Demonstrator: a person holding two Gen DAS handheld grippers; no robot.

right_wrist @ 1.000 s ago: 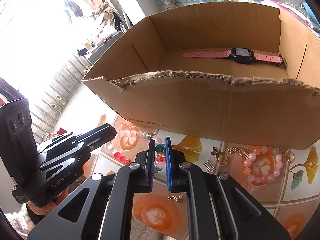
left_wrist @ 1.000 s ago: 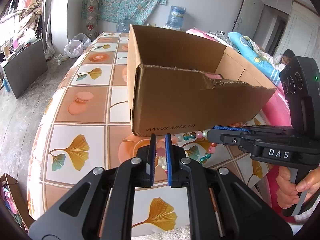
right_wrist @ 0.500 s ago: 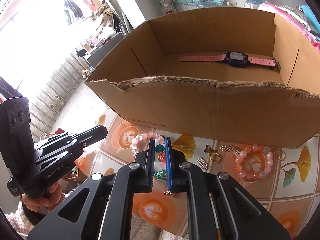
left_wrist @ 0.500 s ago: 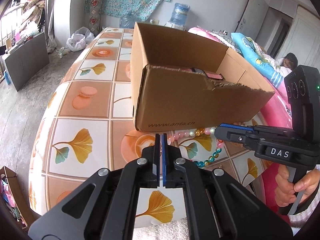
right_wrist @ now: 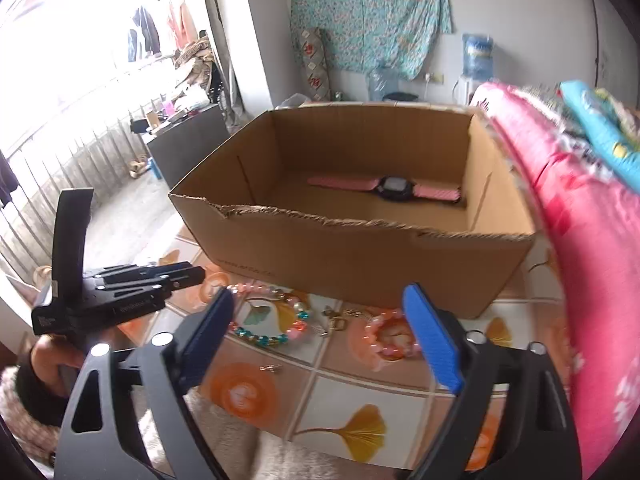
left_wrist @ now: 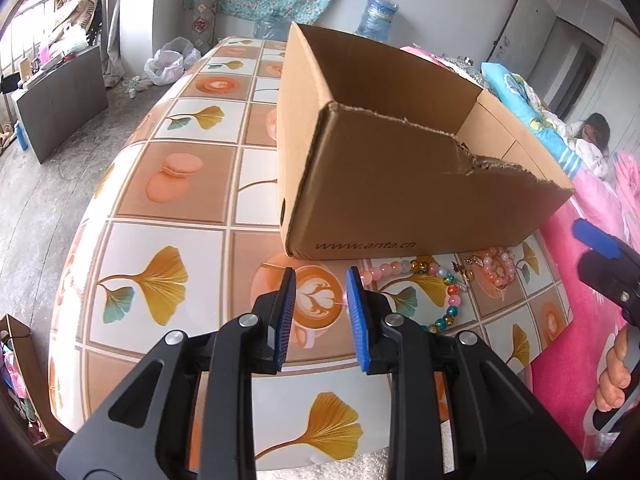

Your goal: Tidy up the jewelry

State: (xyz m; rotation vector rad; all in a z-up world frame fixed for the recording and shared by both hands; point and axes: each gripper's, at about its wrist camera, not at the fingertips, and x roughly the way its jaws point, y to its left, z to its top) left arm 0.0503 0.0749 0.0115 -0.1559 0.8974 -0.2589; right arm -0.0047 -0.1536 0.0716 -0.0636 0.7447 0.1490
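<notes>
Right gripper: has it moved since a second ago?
Yes. The right gripper has risen and backed away from the cardboard box, its fingers opening off the long bead necklace.

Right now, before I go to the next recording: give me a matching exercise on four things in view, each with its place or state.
Things:
1. pink watch
2. multicolour bead string
3. left gripper
4. right gripper

Places or states:
A. jaws opening wide, nothing between them
B. inside the cardboard box
C. on the tablecloth, in front of the box
D. jaws opening, narrow gap, empty

Pairs: 1-B, 2-C, 3-D, 4-A
</notes>
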